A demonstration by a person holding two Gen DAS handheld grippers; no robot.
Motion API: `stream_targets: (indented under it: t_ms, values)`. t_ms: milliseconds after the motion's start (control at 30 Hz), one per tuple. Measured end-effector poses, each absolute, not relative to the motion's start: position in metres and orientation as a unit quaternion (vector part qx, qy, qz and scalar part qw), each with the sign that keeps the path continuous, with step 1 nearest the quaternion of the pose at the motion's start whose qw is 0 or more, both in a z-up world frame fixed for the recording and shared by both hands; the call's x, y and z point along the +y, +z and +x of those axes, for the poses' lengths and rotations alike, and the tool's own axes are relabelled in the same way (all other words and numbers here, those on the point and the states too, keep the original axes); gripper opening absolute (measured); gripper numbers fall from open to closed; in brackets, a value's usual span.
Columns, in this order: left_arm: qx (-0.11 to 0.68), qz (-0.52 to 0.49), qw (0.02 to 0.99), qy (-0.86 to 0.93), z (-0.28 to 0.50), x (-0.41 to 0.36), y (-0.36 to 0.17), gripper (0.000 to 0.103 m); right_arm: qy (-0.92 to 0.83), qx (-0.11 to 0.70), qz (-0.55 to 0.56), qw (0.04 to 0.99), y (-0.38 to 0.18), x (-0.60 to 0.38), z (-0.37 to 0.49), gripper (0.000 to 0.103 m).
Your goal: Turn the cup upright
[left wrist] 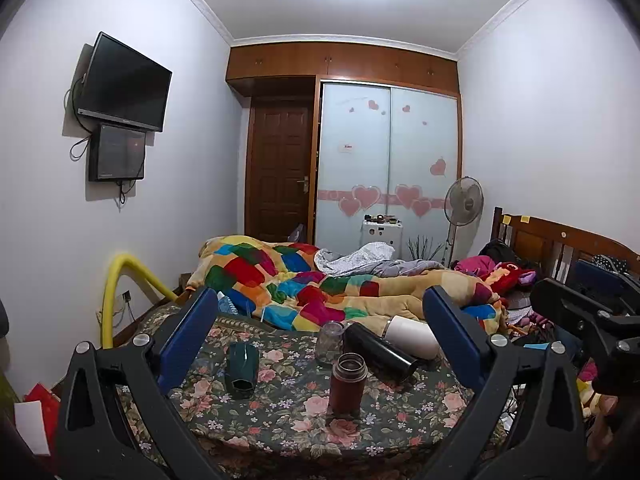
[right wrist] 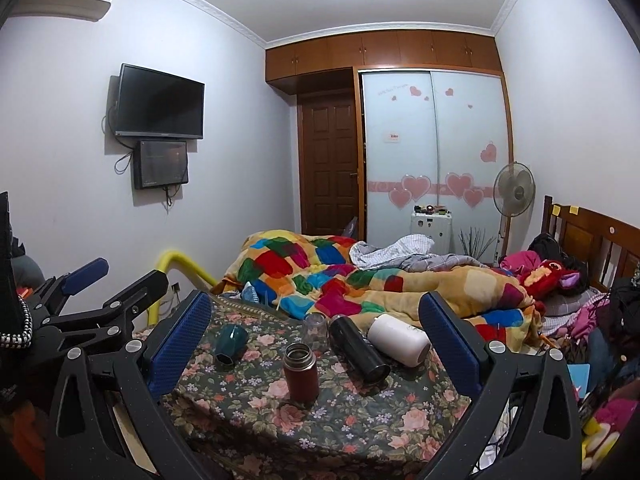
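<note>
Several cups sit on a floral cloth (left wrist: 280, 412) (right wrist: 352, 412). A dark green cup (left wrist: 241, 370) (right wrist: 229, 345) lies on its side at the left. A brown-red flask (left wrist: 347, 384) (right wrist: 301, 372) stands upright with its mouth open. A black flask (left wrist: 380, 350) (right wrist: 359, 354) and a white cup (left wrist: 412, 336) (right wrist: 398, 338) lie on their sides. A clear glass (left wrist: 329, 342) (right wrist: 313, 328) stands behind. My left gripper (left wrist: 320, 340) (right wrist: 116, 284) is open and empty above the cloth's near edge. My right gripper (right wrist: 316, 336) is open and empty, and its side shows in the left wrist view (left wrist: 580, 312).
A patchwork quilt (left wrist: 312, 284) (right wrist: 360, 280) is heaped on the bed behind the cloth. A yellow padded rail (left wrist: 120, 280) stands at the left. A headboard (left wrist: 560, 240), plush toys and clothes lie to the right. A fan (right wrist: 514, 192) stands by the wardrobe.
</note>
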State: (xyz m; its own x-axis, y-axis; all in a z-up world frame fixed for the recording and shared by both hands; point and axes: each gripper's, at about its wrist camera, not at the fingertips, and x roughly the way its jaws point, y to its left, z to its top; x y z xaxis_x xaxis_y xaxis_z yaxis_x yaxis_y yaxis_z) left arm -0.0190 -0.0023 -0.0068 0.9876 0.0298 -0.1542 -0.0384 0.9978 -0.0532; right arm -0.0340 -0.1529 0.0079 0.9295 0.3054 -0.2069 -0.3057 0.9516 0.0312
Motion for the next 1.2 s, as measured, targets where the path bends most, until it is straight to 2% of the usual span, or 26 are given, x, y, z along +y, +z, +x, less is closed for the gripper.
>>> stream_targets:
  t_ms: [1200]
  values:
    - [0.082, -0.042, 0.996, 0.004, -0.012, 0.005, -0.007, 0.103, 0.147, 0.123, 0.003, 0.981, 0.002, -0.149, -0.023, 0.103]
